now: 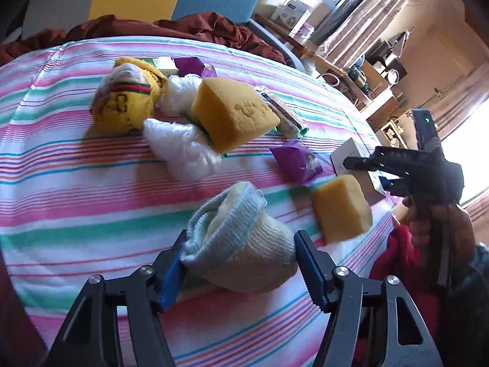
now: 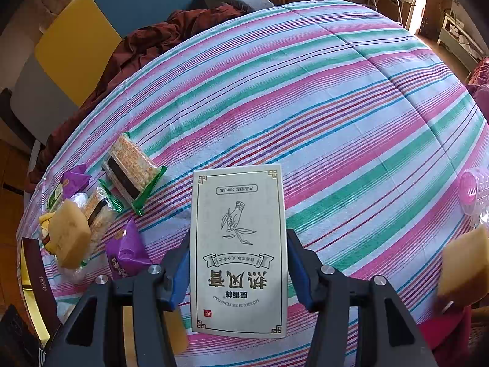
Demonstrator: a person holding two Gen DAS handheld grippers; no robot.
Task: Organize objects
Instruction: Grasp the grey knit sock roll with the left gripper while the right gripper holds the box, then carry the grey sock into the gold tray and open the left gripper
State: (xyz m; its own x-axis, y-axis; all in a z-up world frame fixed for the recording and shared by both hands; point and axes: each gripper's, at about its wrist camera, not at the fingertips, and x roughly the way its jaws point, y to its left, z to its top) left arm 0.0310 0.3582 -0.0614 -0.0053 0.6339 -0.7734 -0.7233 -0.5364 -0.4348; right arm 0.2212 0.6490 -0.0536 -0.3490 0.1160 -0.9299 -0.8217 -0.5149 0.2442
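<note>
My left gripper is shut on a rolled pale blue and cream sock, held just above the striped cloth. My right gripper is shut on a white carton with printed Chinese text, held over the cloth; it also shows in the left wrist view at the right. Past the sock lie a small yellow sponge, a purple packet, a large yellow sponge, white plastic bags and a yellow rolled sock.
The striped cloth covers the table. Wafer packs in green wrap and purple packets lie at the left in the right wrist view. A pink plastic object and a sponge sit at the right edge. A dark red cloth and a chair stand behind.
</note>
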